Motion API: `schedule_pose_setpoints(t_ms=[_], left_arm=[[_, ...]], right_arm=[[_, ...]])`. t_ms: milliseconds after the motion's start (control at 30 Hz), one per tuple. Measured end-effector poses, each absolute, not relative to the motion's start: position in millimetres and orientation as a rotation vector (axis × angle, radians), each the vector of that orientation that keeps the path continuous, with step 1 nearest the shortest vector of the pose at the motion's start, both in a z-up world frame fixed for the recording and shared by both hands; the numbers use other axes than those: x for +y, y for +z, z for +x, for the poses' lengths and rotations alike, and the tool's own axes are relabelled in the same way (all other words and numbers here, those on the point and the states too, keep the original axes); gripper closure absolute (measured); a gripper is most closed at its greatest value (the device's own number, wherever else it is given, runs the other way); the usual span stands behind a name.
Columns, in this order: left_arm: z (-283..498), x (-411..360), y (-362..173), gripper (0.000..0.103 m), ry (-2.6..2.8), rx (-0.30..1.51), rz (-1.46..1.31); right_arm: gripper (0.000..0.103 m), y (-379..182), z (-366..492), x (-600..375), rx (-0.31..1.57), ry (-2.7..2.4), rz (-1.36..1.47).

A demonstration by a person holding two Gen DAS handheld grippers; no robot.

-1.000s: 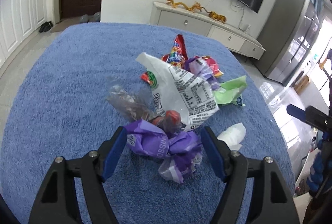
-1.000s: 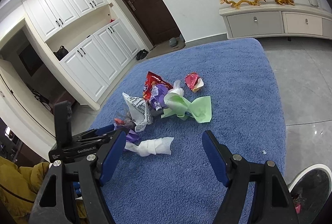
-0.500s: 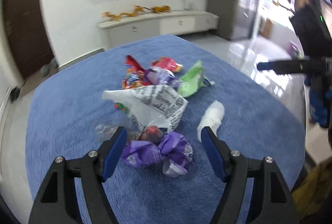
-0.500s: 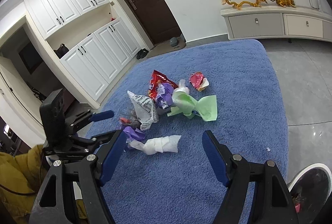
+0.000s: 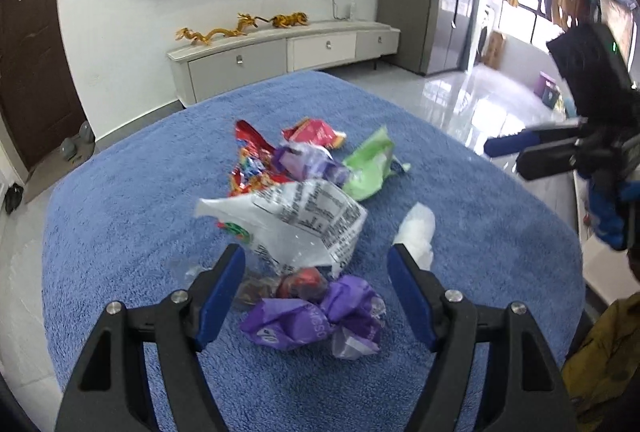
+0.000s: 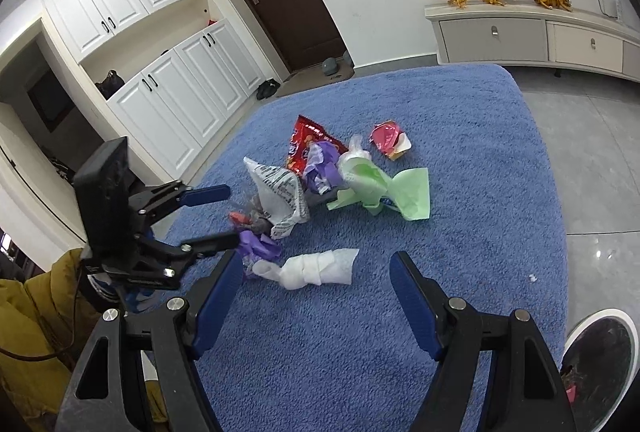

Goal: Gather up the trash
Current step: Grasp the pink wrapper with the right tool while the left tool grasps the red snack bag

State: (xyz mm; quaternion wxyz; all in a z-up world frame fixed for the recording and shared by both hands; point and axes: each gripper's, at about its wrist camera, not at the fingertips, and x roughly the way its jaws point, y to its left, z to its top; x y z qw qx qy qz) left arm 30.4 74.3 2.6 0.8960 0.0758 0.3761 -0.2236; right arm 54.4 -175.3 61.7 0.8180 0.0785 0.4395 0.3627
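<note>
A pile of wrappers lies on a blue towel-covered table. My left gripper is open, its jaws either side of a crumpled purple wrapper and a red candy wrapper. Beyond lie a white printed bag, a green wrapper, a red snack bag and a twisted white tissue. My right gripper is open and empty, just short of the white tissue. The left gripper shows in the right wrist view, open around the purple wrapper.
A round white-rimmed bin stands on the floor by the table's right edge. A small pink-red wrapper lies apart at the far side. A TV cabinet and white cupboards line the walls.
My left gripper has swung round the pile and now faces the TV wall, with the purple wrapper still between its open jaws. My right gripper has edged closer to the white tissue.
</note>
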Motion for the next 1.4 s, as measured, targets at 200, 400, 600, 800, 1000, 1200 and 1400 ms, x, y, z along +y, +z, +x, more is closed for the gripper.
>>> schedule_pose_setpoints(t_ms=[200,400,600,800,1000,1200,1400], left_arm=[[50,90,14,0.031,-0.424,0.777,0.087],[86,97,29,0.031,-0.406,0.783,0.047],[133,91,26,0.032,-0.365,0.844,0.054],[174,77,2,0.047,-0.389,0.992,0.077],[200,79,-18,0.063,-0.370,1.110,0.077],[213,89,-27,0.085,-0.378,1.149,0.033],[212,91,-16,0.095,-0.351,1.085,0.029]], right_arm=[[0.029,58,69,-174,0.933,0.780,0.175],[0.029,59,90,-172,0.919,0.782,0.169],[0.039,61,133,-168,0.904,0.771,0.186],[0.046,37,192,-148,0.959,0.763,0.188],[0.051,1,229,-126,1.057,0.769,0.174],[0.072,-16,234,-109,1.094,0.786,0.091],[0.074,-6,228,-124,1.021,0.746,0.121]])
